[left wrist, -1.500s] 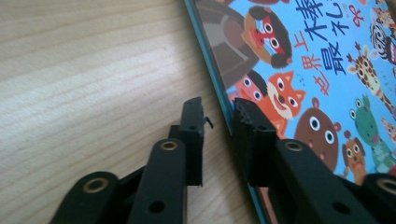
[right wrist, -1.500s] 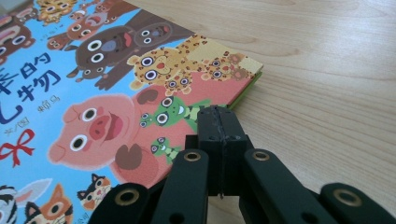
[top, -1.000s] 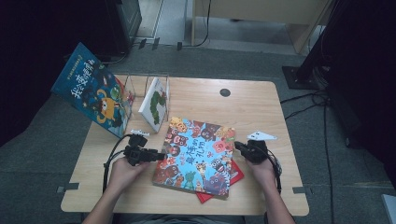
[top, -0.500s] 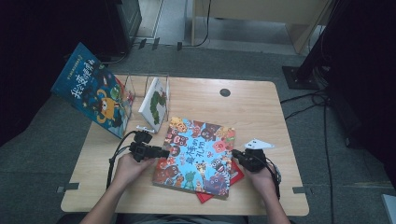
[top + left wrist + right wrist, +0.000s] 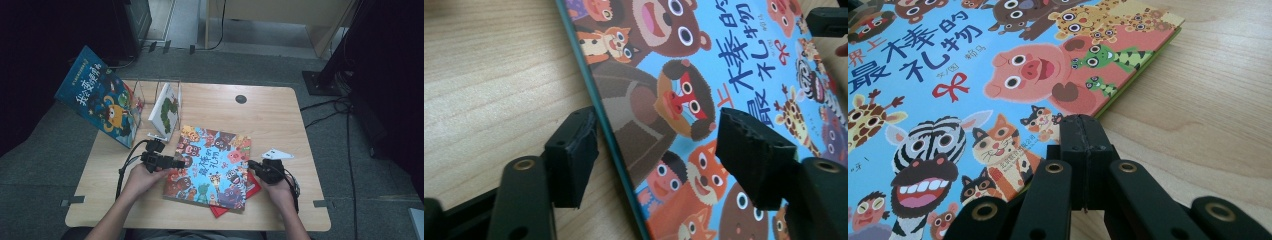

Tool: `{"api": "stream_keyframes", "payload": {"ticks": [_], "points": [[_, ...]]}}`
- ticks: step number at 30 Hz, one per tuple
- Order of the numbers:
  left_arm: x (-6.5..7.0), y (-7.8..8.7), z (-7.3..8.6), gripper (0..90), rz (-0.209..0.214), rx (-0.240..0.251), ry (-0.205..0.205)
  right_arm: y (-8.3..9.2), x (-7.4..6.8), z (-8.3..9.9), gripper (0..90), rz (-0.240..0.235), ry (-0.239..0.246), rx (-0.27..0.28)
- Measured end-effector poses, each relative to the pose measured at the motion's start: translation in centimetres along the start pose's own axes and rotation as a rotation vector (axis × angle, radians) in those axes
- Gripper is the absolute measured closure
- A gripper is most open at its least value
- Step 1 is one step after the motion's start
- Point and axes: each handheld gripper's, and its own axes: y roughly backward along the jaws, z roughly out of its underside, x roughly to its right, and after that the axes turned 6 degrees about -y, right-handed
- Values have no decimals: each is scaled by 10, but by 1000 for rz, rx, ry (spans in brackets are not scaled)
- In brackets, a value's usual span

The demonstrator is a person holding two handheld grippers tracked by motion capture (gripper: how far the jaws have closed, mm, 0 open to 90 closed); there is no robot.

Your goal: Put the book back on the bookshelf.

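Near the front middle of the desk (image 5: 280, 115) lies the blue picture book (image 5: 212, 165), flat and face up, with a red book (image 5: 252, 187) peeking out from under its right corner. The left gripper (image 5: 176, 163) sits at the blue book's left edge with its jaws released: they have just been opening, and in the left gripper view the book's teal edge (image 5: 616, 145) runs up between the two black pads (image 5: 574, 150), one pad over bare wood and the other over the cover, neither pressing. The right gripper (image 5: 251, 164) is clenched on nothing, its tips resting at the book's right edge (image 5: 1083, 131). The step in hand looks like getting a hold on this book, probably to lift it toward the wire rack (image 5: 157, 95) at the back left, where a white book (image 5: 165, 112) already stands and a large blue book (image 5: 97, 102) leans outside. The next move likely calls for the left jaws to slide further onto the edge and close over it. From above, the high view gives the layout but not the jaw gap; each gripper view supplies that close detail, though not the rack.
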Motion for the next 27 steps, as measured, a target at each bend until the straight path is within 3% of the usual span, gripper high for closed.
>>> {"api": "stream_keyframes", "payload": {"ticks": [12, 18, 23, 27], "points": [[5, 3, 2, 296, -48, -30, -27, -5, -6, -2, 900, 21, 41, -18], [17, -2, -3, 320, -138, -62, 4, -2, -10, -1, 900, 26, 49, -34], [11, 0, -2, 393, -97, -35, 62, -2, -8, 0, 900, 11, 14, -31], [10, 1, -4, 405, -90, -44, 75, -3, -6, 1, 900, 2, 3, -20]]}}
